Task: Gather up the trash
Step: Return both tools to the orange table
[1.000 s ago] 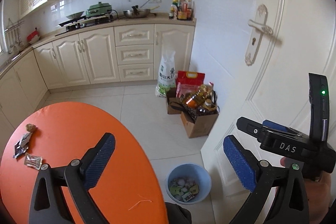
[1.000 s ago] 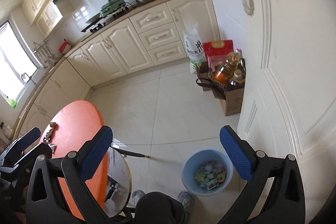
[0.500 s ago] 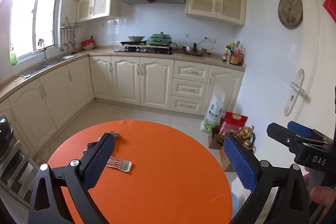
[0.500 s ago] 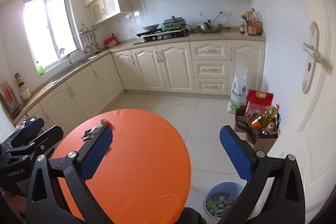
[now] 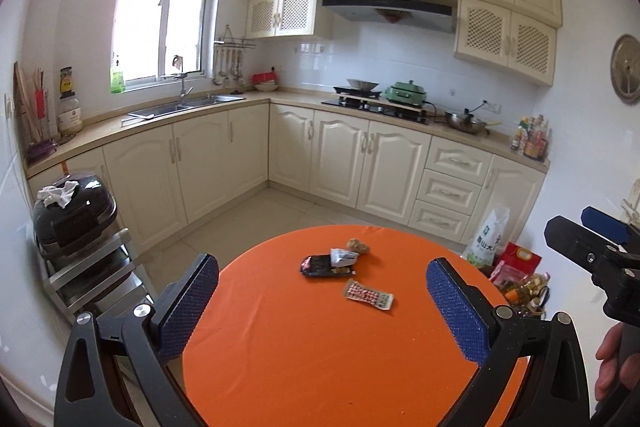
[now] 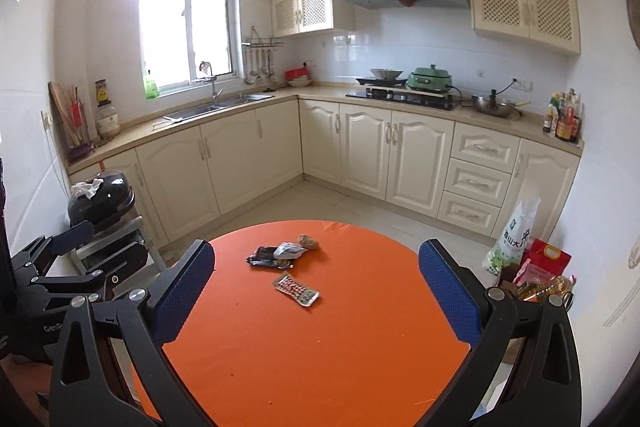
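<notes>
Trash lies on the far part of a round orange table (image 5: 320,355) (image 6: 340,347): a flat patterned wrapper (image 5: 369,294) (image 6: 297,289), a black packet (image 5: 322,265) (image 6: 264,256) with a crumpled white wrapper (image 5: 343,256) (image 6: 289,250) on it, and a brown lump (image 5: 357,245) (image 6: 308,241). My left gripper (image 5: 320,311) and right gripper (image 6: 316,299) are both open and empty, held above the near side of the table, well short of the trash. The right gripper also shows at the right edge of the left wrist view (image 5: 592,255), the left one at the left edge of the right wrist view (image 6: 80,259).
Cream cabinets (image 5: 348,155) line the far walls. A metal rack with a black appliance (image 5: 72,215) stands left of the table. A white sack (image 6: 514,235), a red bag (image 6: 546,259) and a box with oil bottles (image 6: 548,287) sit on the floor at right.
Both views have swung up and left from the blue bin on the floor to face the table and its trash. Both grippers stay open and empty.
</notes>
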The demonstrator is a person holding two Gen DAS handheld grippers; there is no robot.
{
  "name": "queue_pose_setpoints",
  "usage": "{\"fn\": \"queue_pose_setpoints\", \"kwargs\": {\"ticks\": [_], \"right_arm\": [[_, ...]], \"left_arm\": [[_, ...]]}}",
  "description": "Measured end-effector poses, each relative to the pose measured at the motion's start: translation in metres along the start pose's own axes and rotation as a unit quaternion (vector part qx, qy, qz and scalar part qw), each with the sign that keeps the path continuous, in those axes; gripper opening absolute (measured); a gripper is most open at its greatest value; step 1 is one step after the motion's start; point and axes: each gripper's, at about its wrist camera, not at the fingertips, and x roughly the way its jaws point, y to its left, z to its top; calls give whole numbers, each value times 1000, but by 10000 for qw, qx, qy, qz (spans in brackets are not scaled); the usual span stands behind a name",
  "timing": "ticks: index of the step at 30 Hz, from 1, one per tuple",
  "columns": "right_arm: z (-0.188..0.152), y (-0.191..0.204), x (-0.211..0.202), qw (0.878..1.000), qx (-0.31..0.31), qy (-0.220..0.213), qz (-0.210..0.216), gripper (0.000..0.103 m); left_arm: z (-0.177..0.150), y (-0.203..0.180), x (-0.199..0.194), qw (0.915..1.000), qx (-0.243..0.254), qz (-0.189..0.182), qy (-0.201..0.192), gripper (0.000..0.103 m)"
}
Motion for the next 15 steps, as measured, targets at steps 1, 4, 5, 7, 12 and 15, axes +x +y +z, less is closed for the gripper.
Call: {"fn": "queue_pose_setpoints", "kwargs": {"ticks": [1,4,5,7,12,15], "right_arm": [[-1,6,6,10000,-38,34,63,103],[-5,20,26,9996,-140,182,167,103],[-7,23,35,9994,-173,237,197,103],[-11,28,55,9987,-222,398,226,103],[-30,25,117,9937,-322,999,382,103],[-46,18,156,9887,-347,1399,420,103]], "left_arm": [[-3,3,-2,10000,-51,74,28,102],[0,10,-3,9995,-207,194,132,102],[0,11,-1,9993,-226,232,178,102],[6,13,6,9989,-268,298,259,102],[43,6,54,9978,-277,325,506,102],[63,-1,95,9966,-281,304,707,102]]}}
